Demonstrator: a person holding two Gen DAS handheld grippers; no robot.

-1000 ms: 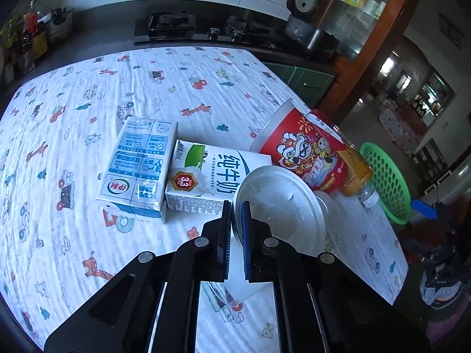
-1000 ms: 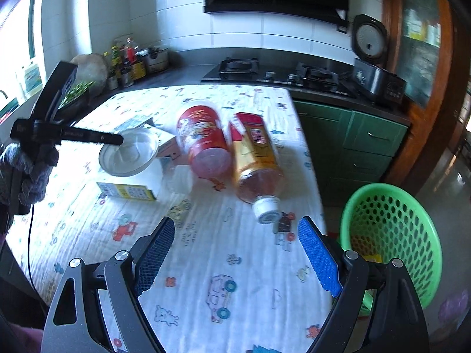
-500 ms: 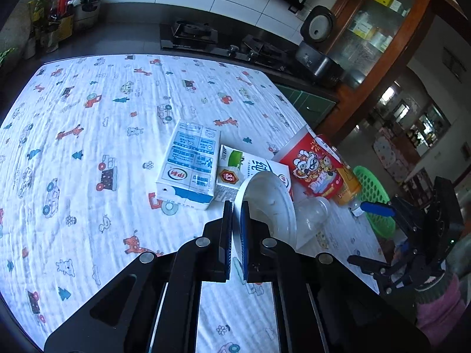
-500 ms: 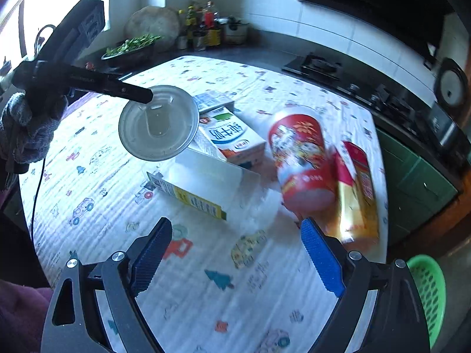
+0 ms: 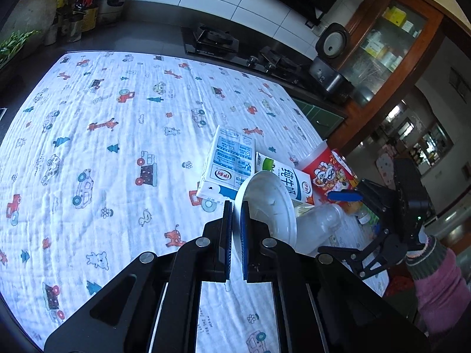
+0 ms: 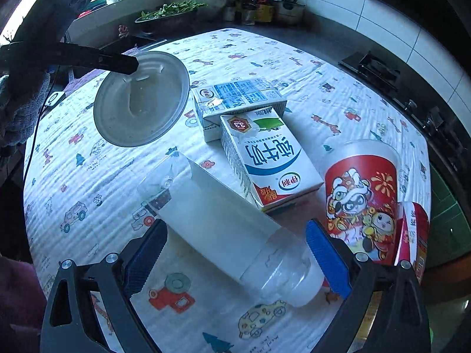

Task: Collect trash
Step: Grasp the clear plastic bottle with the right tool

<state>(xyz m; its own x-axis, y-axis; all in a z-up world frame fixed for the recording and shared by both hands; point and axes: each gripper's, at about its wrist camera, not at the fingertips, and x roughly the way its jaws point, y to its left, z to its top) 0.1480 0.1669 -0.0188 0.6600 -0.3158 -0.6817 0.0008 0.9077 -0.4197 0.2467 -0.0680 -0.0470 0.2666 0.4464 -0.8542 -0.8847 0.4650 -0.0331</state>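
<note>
My left gripper (image 5: 236, 220) is shut on the rim of a round white plastic lid (image 5: 269, 203) and holds it above the table; the lid also shows in the right wrist view (image 6: 141, 100). My right gripper (image 6: 232, 256) is open, its jaws on either side of a clear plastic bottle (image 6: 232, 229) lying on the cloth. Two milk cartons (image 6: 270, 158) (image 6: 238, 100) lie behind the bottle. A red cup (image 6: 362, 194) lies to the right, with a tea bottle (image 6: 412, 235) beside it.
The table (image 5: 103, 147) has a white cloth with cartoon prints. A stove (image 5: 212, 39) and rice cooker (image 5: 329, 58) stand on the counter behind. Bottles and greens (image 6: 170, 8) sit on the far counter.
My left gripper has lifted the lid higher and drawn it back from the pile. My right gripper has swung from the basket side toward the table and now straddles the clear bottle.
</note>
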